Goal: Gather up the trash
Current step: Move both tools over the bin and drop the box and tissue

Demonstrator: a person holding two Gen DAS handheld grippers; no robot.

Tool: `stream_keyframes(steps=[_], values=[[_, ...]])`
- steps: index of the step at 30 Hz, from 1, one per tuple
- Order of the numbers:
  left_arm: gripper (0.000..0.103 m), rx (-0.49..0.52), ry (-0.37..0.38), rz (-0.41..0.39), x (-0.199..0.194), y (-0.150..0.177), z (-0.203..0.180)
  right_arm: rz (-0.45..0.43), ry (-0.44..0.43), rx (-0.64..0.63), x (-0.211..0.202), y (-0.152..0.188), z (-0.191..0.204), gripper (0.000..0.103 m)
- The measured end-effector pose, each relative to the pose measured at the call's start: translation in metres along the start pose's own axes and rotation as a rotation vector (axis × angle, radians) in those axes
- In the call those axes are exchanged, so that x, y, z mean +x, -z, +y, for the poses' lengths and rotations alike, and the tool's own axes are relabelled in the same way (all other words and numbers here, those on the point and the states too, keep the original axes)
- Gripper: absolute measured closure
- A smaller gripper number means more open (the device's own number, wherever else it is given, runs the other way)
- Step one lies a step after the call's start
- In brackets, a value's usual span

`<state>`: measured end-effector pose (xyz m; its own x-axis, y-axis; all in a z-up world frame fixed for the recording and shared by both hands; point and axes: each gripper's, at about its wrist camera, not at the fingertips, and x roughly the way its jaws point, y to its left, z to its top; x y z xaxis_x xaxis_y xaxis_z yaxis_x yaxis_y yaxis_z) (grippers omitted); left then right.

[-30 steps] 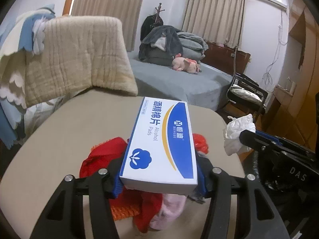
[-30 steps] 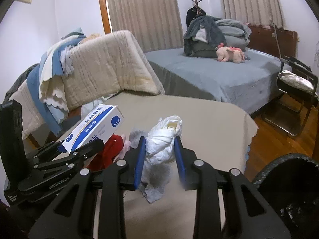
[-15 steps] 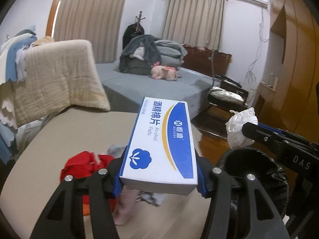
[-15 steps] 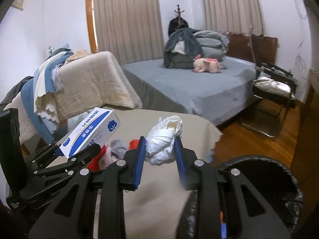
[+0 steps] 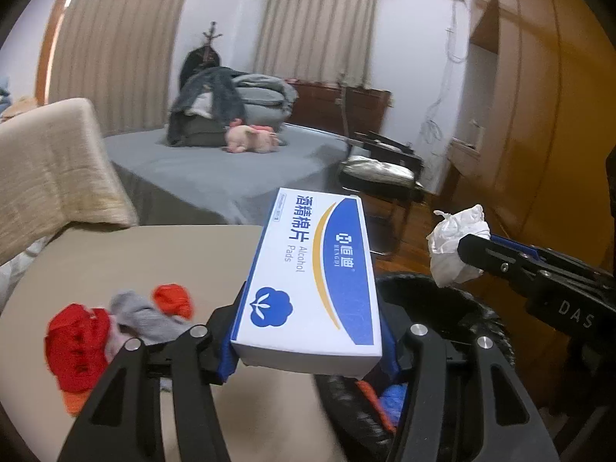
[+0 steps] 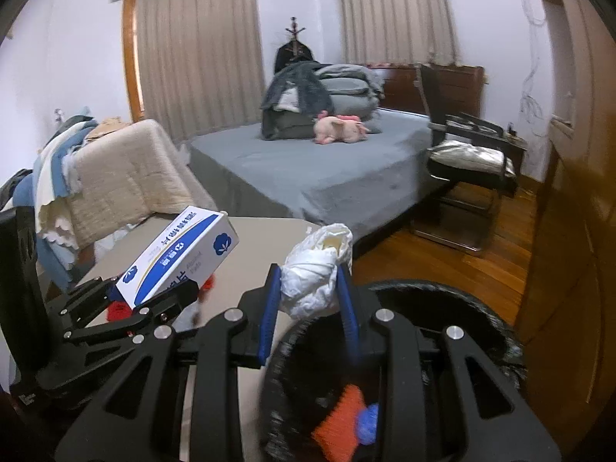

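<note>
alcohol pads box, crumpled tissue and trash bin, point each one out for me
alcohol pads box point(image 5: 308, 288), left wrist view, on its blue and white top face
crumpled tissue point(image 6: 317, 273), right wrist view, on the white wad's middle
trash bin point(image 6: 496, 331), right wrist view, on its black rim

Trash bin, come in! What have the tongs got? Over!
Left tongs shut on alcohol pads box. Right tongs shut on white wad. Black bin below, nothing blocking.
</note>
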<state>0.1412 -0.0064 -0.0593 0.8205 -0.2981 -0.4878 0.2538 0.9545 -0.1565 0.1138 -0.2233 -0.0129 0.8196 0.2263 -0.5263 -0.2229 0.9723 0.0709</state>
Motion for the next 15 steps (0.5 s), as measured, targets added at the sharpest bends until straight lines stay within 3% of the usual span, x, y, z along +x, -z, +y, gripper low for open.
stream_keyframes(steps=[11,15], values=[[0.047,0.051,0.114,0.06,0.038,0.012,-0.057,0.036,0.157,0.077,-0.014,0.04,-0.072,0.074],[0.046,0.057,0.163,0.105,0.055,0.02,-0.072,0.053,0.196,0.102,-0.013,0.052,-0.089,0.069]])
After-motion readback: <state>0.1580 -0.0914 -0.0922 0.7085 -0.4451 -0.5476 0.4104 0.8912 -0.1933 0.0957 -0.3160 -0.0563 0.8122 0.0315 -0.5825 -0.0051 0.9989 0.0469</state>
